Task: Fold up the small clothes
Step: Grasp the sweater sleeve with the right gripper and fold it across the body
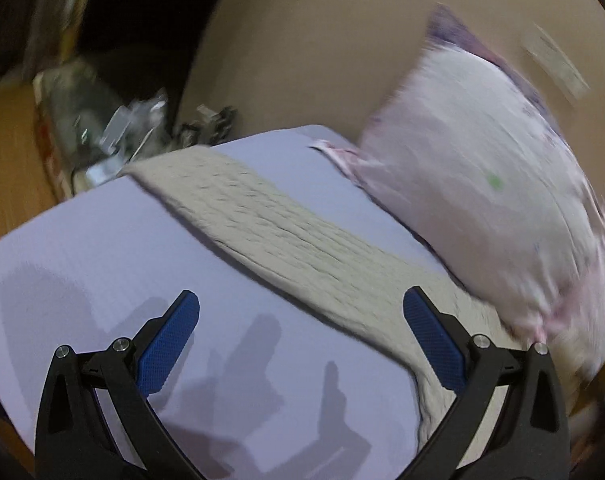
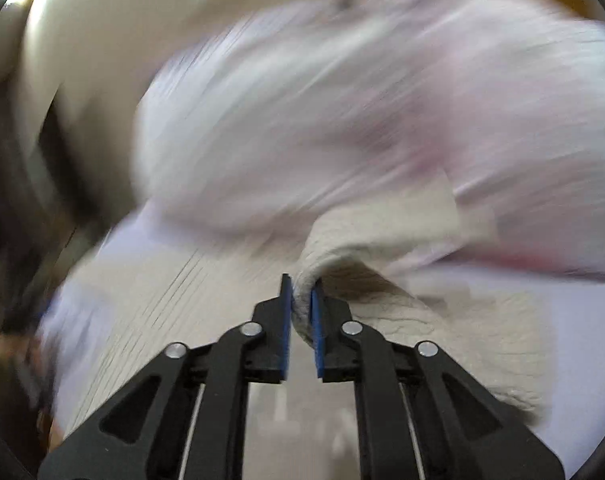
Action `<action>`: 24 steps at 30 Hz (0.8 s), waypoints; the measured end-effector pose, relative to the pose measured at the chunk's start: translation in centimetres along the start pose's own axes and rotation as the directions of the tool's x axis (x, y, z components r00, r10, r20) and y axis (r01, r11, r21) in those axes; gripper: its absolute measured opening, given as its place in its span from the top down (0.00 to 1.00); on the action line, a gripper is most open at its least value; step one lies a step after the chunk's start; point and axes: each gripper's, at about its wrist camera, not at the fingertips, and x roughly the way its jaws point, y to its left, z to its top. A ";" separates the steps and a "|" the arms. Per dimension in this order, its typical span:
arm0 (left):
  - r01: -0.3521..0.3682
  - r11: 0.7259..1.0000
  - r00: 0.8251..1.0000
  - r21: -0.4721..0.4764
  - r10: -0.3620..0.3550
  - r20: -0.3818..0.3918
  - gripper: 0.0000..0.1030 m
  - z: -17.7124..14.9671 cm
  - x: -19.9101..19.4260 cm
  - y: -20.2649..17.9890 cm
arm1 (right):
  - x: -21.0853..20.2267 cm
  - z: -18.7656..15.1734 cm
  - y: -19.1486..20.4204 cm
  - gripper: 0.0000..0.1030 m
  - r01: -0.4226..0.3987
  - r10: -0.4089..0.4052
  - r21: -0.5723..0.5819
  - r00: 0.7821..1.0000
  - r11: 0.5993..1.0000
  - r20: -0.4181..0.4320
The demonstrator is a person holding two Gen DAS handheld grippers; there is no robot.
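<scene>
A cream ribbed knit garment (image 1: 286, 236) lies stretched across a pale lavender mat (image 1: 102, 248). My left gripper (image 1: 300, 320) is open and empty above the mat, its right finger over the knit's near end. In the right wrist view my right gripper (image 2: 302, 300) is shut on a raised fold of the cream knit (image 2: 442, 332) and holds it above the mat (image 2: 582, 340). The view is blurred with motion.
A pile of white and pink clothes (image 1: 482, 200) lies on the right of the mat, also blurred in the right wrist view (image 2: 342, 120). Clutter of clear plastic and small dark items (image 1: 142, 128) sits past the mat's far left corner. A beige surface (image 1: 322, 40) lies behind.
</scene>
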 end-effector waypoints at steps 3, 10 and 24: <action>-0.014 0.995 1.000 -0.098 0.012 -0.022 0.06 1.3 1.4 1.6 | 1.4 -1.7 2.5 0.62 -0.038 0.036 -0.026 0.996 0.999 -0.076; -0.043 0.970 0.999 -0.239 0.038 -0.024 0.23 4.0 4.3 4.6 | -4.7 -2.4 -4.7 0.34 0.014 -0.023 0.132 0.998 0.991 0.066; -0.106 0.990 0.993 -0.090 0.110 0.048 0.93 6.7 4.2 -0.8 | -9.9 -6.2 -12.4 0.33 -0.003 -0.050 0.321 0.986 0.947 0.158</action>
